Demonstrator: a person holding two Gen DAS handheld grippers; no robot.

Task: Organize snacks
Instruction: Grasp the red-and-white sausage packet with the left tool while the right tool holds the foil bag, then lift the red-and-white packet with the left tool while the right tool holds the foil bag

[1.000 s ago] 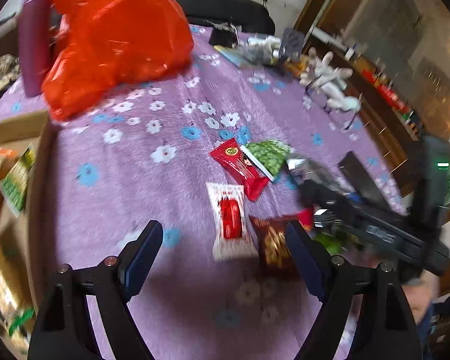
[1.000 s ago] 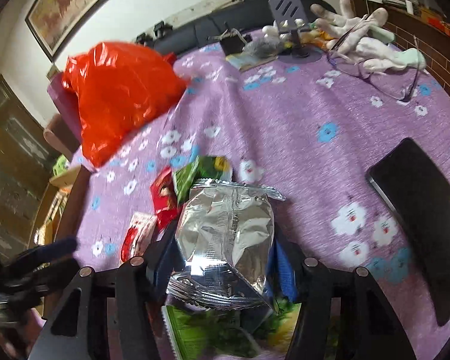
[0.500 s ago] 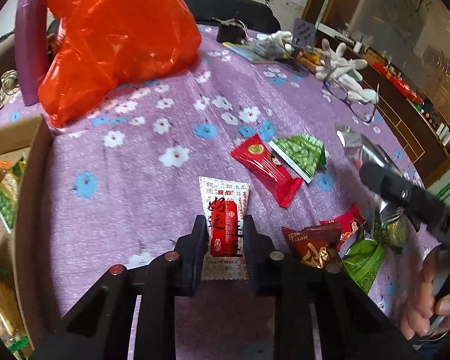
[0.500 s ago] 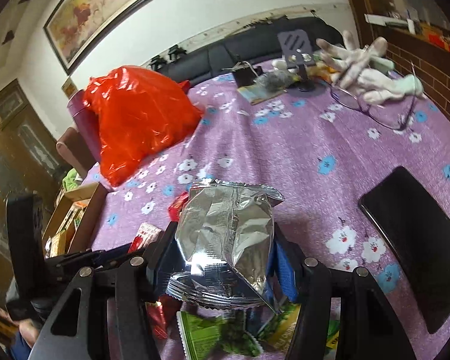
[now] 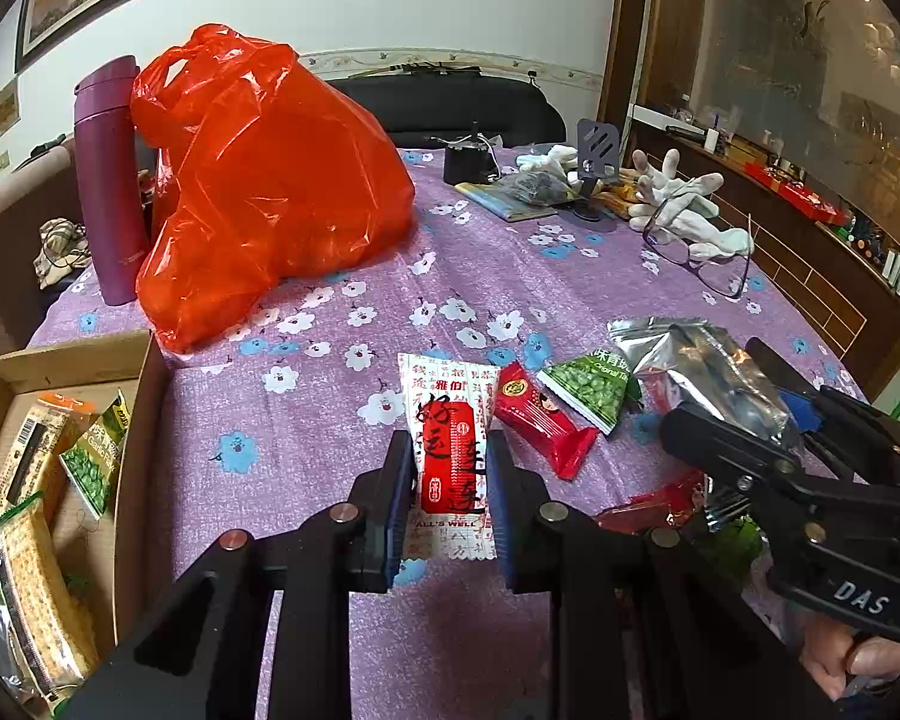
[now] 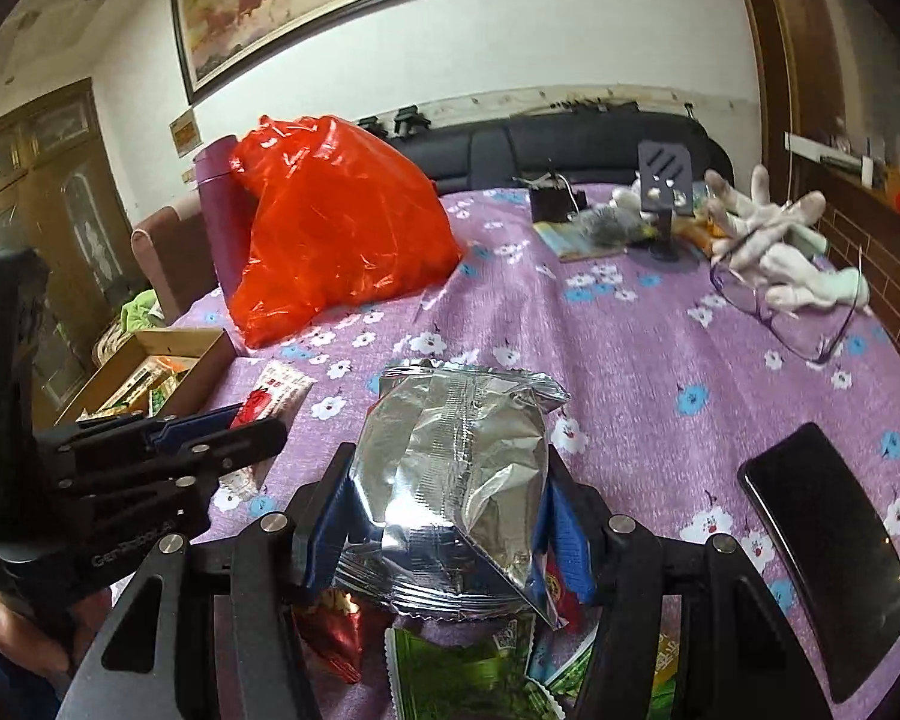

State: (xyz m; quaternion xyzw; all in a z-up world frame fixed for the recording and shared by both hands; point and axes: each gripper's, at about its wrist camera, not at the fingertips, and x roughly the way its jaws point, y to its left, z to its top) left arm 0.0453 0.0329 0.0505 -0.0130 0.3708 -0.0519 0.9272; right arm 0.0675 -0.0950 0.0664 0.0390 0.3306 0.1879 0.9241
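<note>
My left gripper (image 5: pixel 450 468) is shut on a white and red snack packet (image 5: pixel 448 444) and holds it above the purple flowered tablecloth (image 5: pixel 330 420). My right gripper (image 6: pixel 450 516) is shut on a silver foil snack bag (image 6: pixel 456 480), lifted off the table; that bag also shows in the left wrist view (image 5: pixel 702 366). A red packet (image 5: pixel 540 420) and a green pea packet (image 5: pixel 588 384) lie on the cloth. More green and red packets (image 6: pixel 468 666) lie under the right gripper. A cardboard box (image 5: pixel 60 456) with snacks stands at the left table edge.
A big orange plastic bag (image 5: pixel 258 192) and a purple flask (image 5: pixel 108 180) stand at the back left. White gloves (image 5: pixel 684 210), eyeglasses (image 6: pixel 780 312), a phone stand (image 6: pixel 663 180) and clutter lie at the back right. A black phone (image 6: pixel 822 564) lies at the right.
My left gripper closed on the white and red packet and lifted it. My right gripper rose with the silver bag.
</note>
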